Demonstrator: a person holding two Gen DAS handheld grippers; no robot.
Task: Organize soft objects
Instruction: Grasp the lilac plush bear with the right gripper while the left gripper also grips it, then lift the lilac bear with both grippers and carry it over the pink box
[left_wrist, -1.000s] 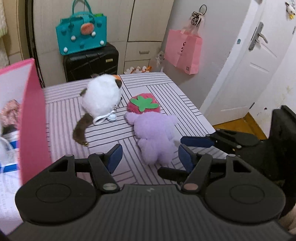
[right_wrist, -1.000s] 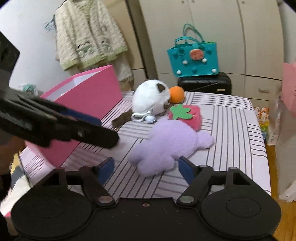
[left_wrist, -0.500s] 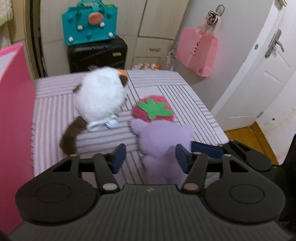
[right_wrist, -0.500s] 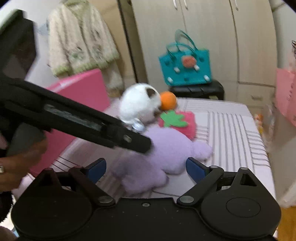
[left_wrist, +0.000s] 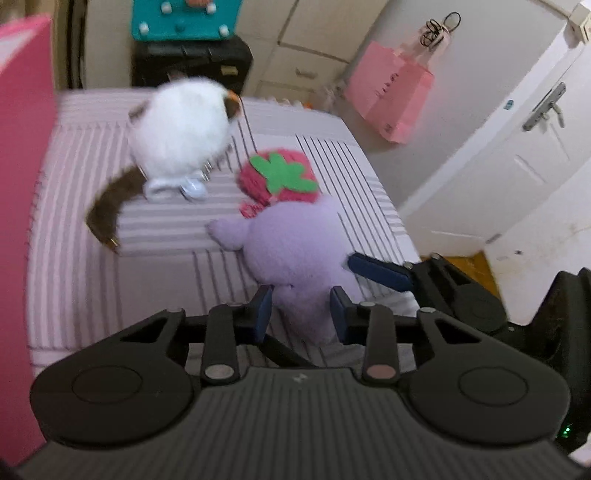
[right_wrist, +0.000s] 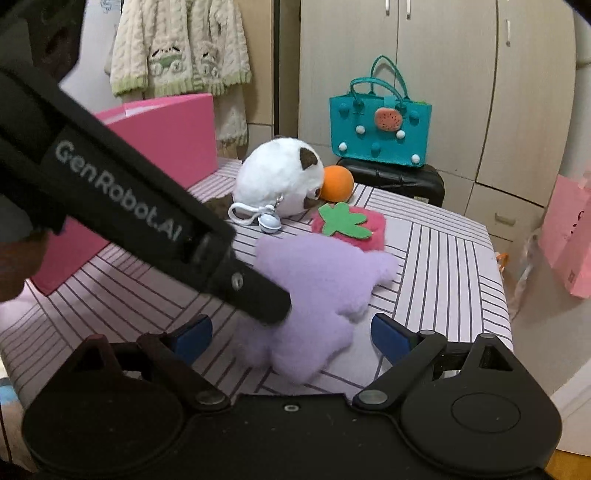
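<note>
A purple plush toy lies on the striped table; it also shows in the right wrist view. My left gripper has its blue pads pressed on the toy's near end. My right gripper is open, its pads on either side of the same toy; one of its fingers touches the toy in the left wrist view. A red strawberry plush lies just behind the purple toy. A white cat plush with a brown tail sits further back, with an orange ball beside it.
A tall pink box stands at the table's left side. Behind the table are a black suitcase with a teal bag on it, cupboards, a pink paper bag and a white door.
My left gripper has moved forward and closed from wide open onto the purple toy's near end. My right gripper has come closer to the toy and stayed open.
</note>
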